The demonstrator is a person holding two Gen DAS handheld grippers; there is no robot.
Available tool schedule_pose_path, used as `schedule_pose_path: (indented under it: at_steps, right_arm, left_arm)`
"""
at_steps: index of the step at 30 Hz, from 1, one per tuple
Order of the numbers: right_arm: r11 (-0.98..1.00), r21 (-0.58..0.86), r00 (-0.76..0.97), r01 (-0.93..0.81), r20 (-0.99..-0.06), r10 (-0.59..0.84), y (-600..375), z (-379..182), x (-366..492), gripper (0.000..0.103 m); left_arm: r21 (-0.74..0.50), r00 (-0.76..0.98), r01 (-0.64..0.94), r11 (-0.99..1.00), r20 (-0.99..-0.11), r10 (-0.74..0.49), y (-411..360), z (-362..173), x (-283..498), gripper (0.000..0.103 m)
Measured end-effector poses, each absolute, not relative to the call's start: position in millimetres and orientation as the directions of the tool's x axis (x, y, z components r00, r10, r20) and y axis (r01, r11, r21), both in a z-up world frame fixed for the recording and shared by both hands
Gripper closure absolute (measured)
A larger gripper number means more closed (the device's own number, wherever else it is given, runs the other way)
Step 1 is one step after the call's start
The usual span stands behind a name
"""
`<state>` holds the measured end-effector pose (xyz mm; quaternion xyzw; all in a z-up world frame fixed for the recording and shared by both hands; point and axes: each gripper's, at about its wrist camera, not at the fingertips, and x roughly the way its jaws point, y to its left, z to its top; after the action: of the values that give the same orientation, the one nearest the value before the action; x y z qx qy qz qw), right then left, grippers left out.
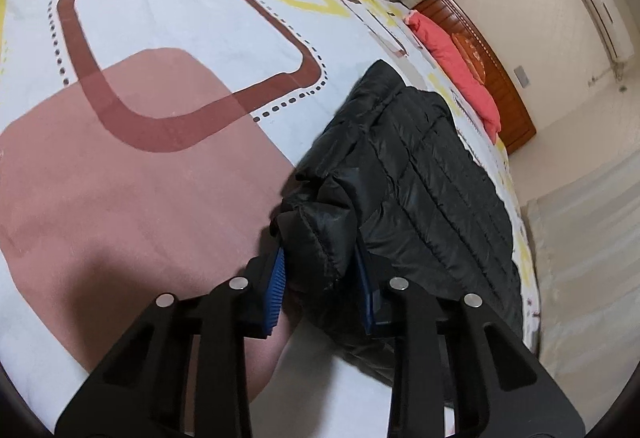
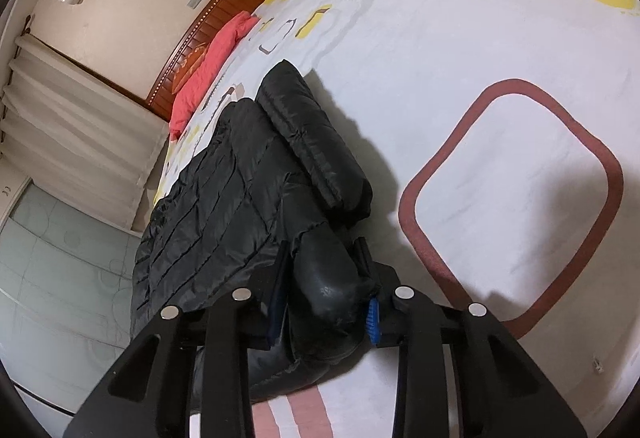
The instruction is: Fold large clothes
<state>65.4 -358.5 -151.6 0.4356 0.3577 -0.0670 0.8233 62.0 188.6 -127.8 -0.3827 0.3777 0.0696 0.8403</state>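
A black quilted puffer jacket (image 1: 420, 177) lies folded lengthwise near the edge of the bed, sleeves laid in over the body. My left gripper (image 1: 320, 258) is shut on a padded corner of the jacket's near end, which bunches between the blue pads (image 1: 276, 286). In the right wrist view the same jacket (image 2: 224, 189) runs away toward the headboard, a rolled sleeve along its right side. My right gripper (image 2: 326, 266) is shut on the other near corner, a thick fold that fills the gap between its fingers. Both corners are slightly raised off the sheet.
The bed sheet (image 1: 160, 37) is white with pink, brown and yellow shapes, and it spreads wide beside the jacket. A red pillow (image 1: 456, 69) lies against the wooden headboard (image 1: 500, 77). Pale curtains (image 2: 80, 117) and a glass-front cabinet (image 2: 60, 258) stand past the bed's edge.
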Motion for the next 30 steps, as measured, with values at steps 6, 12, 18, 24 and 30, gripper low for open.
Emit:
schedule_pose_path:
  at_steps: [6,12,18,24,30]
  right_arm:
    - [0.595,0.68,0.748,0.429,-0.636,0.188,-372.1,-141.0,46.2,0.06]
    - [0.621,0.583,0.715,0.524,-0.698,0.051,-400.3,-131.9,26.6,0.056]
    - [0.721,0.433,0.647,0.541,-0.762,-0.027,-397.0,-120.7,39.1,0.057]
    - [0.842,0.293,0.662,0.453,-0.744,-0.097,-352.4,-89.0,61.5,0.057]
    - [0.914,0.285,0.697,0.287,-0.717,0.005,-292.2,-74.8,93.5,0.057]
  left_arm:
    - [-0.55,0.697,-0.433,0.714,-0.707,-0.121,205.0,-117.7,44.9,0.04]
    - [-0.4,0.658,-0.496,0.771,-0.753,0.033,221.8,-102.8,27.6,0.04]
    - [-0.155,0.576,-0.537,0.829,-0.786,0.226,221.9,-91.6,38.7,0.044]
    - [-0.002,0.663,-0.445,0.896,-0.673,0.328,168.1,-52.9,55.2,0.043]
    - [-0.027,0.724,-0.279,0.96,-0.662,0.192,101.8,-45.6,83.7,0.043]
